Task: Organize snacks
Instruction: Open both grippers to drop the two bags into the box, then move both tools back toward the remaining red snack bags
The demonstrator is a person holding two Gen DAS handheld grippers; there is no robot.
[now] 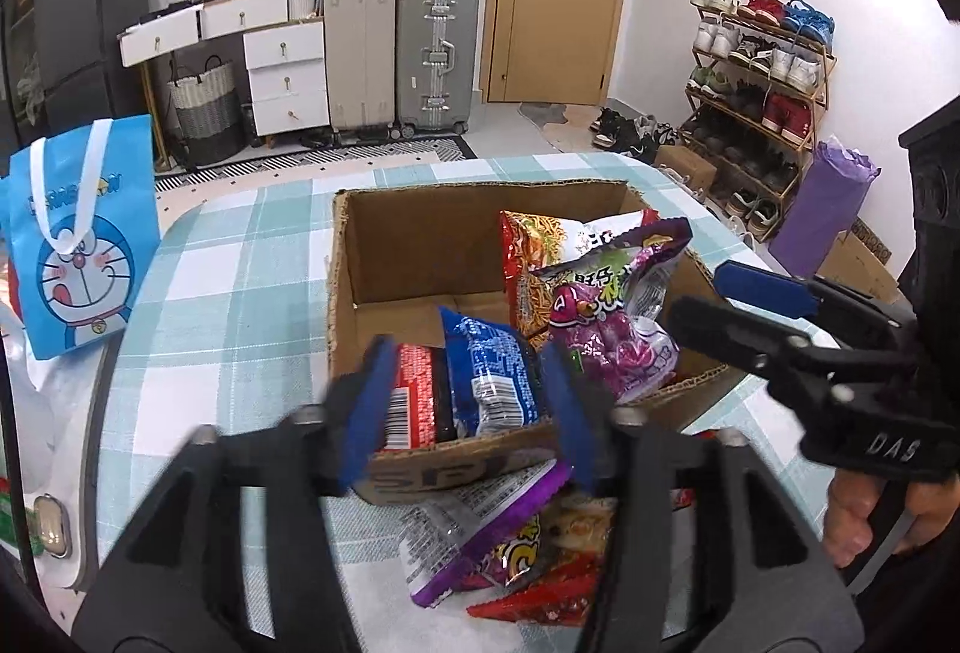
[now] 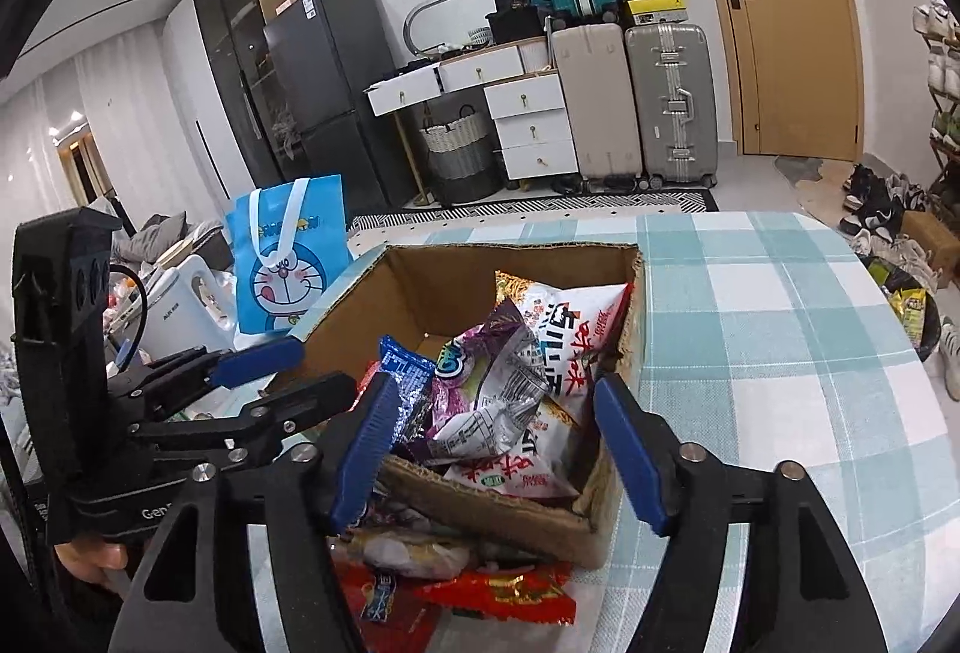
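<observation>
Filling the cardboard box [image 1: 384, 257] is partly done: several snack packets [image 1: 606, 311] stand inside, while I still see a loose pile [image 1: 528, 581] on the near tablecloth [image 1: 240, 281]. Left gripper [image 1: 465, 407] and right gripper [image 2: 498, 449] both gape, holding nothing.

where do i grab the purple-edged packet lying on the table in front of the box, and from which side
Take the purple-edged packet by its near crimped corner, coming from the front-left with the left tongs. That corner lies flat and bare on the tablecloth, while its far end tucks under the cardboard box wall and red packets crowd its right side. A low, shallow pinch likely suits the thin edge.
</observation>
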